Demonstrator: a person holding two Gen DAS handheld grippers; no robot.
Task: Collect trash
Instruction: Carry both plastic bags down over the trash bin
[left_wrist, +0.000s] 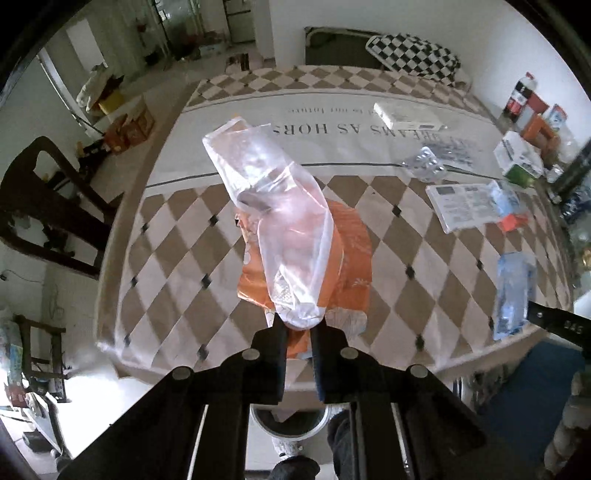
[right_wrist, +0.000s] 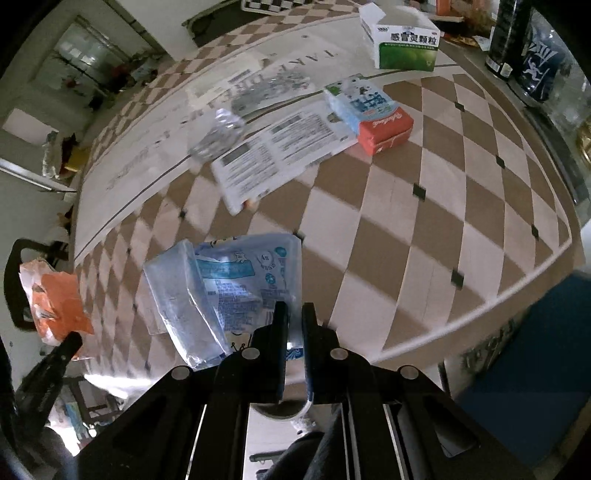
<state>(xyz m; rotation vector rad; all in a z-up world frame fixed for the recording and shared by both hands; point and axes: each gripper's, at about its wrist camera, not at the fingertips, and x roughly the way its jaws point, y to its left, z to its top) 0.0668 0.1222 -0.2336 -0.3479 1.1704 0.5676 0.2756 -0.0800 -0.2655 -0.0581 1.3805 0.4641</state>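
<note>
So I am looking down at a big table with a brown and white diamond cloth (left_wrist: 177, 236). From my left camera I can see the whole far side, with a dark wooden chair (left_wrist: 48, 206) beside it. My right camera shows less of the table, and it does not show that chair well.

My left gripper (left_wrist: 298, 328) pinches the bottom of a clear see-through plastic bag (left_wrist: 273, 206). The bag sticks up and away from the fingers, above the table. Under it lies an orange and white plastic wrapper (left_wrist: 351, 258), partly hidden by the bag. In my right camera that wrapper is small, at the left edge.

My right gripper (right_wrist: 293, 314) has its fingers close together, on the near edge of a blue and clear printed plastic pouch (right_wrist: 229, 280), near the table's front edge. I cannot tell for sure if they squeeze it. My left camera shows this pouch blurry.

Only my right camera shows clearly a white printed paper sheet (right_wrist: 280, 151), a green and white medicine box (right_wrist: 406, 44), and a blue and red tissue pack (right_wrist: 373, 114). A shiny crumpled foil thing (right_wrist: 218, 136) is too blurry to name.
</note>
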